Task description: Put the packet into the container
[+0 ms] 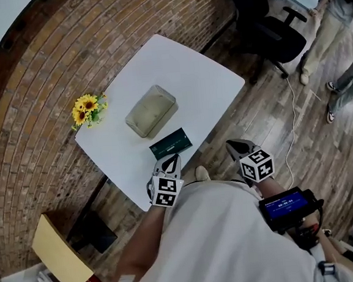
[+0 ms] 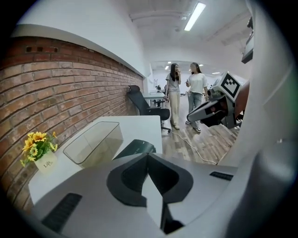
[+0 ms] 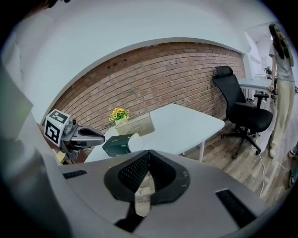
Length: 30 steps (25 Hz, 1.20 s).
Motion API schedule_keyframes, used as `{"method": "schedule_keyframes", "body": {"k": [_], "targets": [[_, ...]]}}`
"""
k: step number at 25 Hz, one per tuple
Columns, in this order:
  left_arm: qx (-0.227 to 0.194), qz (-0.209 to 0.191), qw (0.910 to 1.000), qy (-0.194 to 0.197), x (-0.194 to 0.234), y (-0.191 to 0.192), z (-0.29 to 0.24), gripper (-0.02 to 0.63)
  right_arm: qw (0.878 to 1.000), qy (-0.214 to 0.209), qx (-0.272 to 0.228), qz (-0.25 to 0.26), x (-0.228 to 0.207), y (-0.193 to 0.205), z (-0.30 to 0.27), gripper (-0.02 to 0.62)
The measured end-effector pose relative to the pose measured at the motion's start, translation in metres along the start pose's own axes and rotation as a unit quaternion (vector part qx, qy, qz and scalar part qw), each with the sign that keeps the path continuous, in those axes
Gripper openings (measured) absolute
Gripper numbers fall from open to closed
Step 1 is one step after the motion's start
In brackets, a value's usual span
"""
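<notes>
While your left fingers (image 1: 169,164) and right fingers (image 1: 237,145) sit closed and empty, nothing is done | packet (image 1: 170,144) lies on surface (image 1: 188,68) just ahead of left fingers | container (image 1: 151,110) beyond it, unfilled | pickup, placing remain

I log a dark green packet (image 1: 170,143), clear greyish container (image 1: 151,110), white table (image 1: 182,63), yellow sunflowers (image 1: 87,108) and red-brown brick wall (image 1: 34,64).

A curved red-brick wall (image 1: 46,50) can be seen behind a white bench (image 1: 176,63), wood-plank flooring (image 1: 267,129) is laid pretty much everywhere, a black office chair (image 1: 271,34) is parked just past the bench, and the place is lit by a ceiling strip light (image 2: 194,16).
</notes>
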<state>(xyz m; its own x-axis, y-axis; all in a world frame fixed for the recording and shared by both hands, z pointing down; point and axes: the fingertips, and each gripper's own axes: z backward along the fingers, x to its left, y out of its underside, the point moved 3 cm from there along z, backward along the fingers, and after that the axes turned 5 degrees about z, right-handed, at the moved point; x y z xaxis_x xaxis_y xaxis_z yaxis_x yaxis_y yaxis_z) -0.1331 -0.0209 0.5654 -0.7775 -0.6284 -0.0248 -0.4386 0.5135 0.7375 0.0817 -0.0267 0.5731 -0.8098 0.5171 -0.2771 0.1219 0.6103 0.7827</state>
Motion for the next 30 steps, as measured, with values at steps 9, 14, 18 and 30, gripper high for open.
{"method": "schedule_keyframes", "body": {"k": [9, 14, 18, 30], "targets": [[0.035, -0.055, 0.9977, -0.017, 0.015, 0.011, -0.002, 0.009, 1.0, -0.003, 0.007, 0.002, -0.006, -0.018, -0.021, 0.007], [0.06, -0.094, 0.9936, -0.018, 0.011, 0.008, -0.011, 0.011, 1.0, -0.011, 0.014, -0.006, -0.019, -0.021, -0.028, 0.006], [0.079, -0.118, 0.9894, -0.029, 0.011, 0.005, -0.019, 0.015, 0.999, -0.027, 0.024, -0.01, -0.029, -0.021, -0.035, 0.006], [0.175, -0.218, 0.9592, -0.042, 0.006, 0.01, -0.031, 0.192, 0.995, -0.085, 0.057, 0.01, -0.064, -0.046, -0.063, 0.006]]}}
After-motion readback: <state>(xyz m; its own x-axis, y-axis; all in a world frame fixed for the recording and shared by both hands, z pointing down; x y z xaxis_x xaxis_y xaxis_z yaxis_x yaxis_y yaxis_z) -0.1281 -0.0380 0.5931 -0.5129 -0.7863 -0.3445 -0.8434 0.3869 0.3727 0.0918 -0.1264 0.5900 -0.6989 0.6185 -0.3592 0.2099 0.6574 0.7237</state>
